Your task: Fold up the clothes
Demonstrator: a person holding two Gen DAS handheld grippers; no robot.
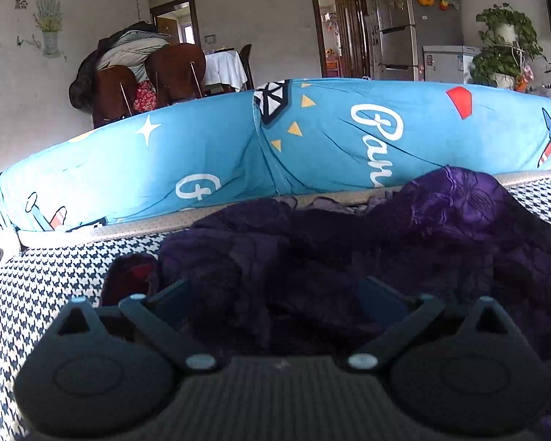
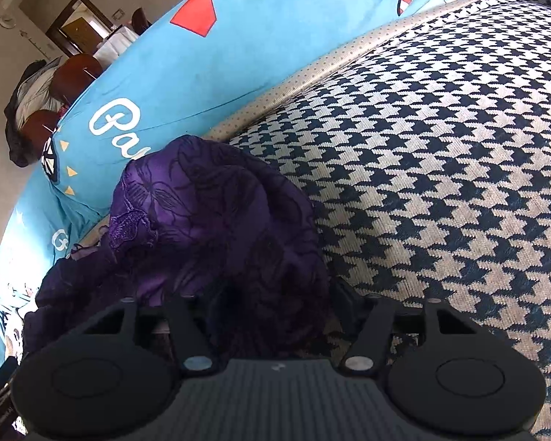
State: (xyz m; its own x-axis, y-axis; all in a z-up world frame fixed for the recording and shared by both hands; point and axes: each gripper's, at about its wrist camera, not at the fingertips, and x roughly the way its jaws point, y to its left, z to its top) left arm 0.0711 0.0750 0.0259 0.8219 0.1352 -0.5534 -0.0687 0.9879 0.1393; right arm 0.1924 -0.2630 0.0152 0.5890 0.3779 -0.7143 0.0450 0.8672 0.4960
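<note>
Crumpled purple garment (image 1: pixel 404 242) heaped on the houndstooth seat cover (image 1: pixel 36 294), just in front of the blue printed backrest cover (image 1: pixel 202 147). On the left, left gripper (image 1: pixel 275 294) spread wide over the dark folds, fingers (image 1: pixel 172 294) either side, nothing pinched. On the right, right gripper (image 2: pixel 272 301) partly closed, fabric bunched between its jaws; actual pinch impossible to tell. Houndstooth cover (image 2: pixel 440 183) bare beyond.

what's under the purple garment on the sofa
The purple garment lies crumpled on the houndstooth seat cover. A dark red bit peeks out at its left edge. Anything else beneath is hidden.
</note>
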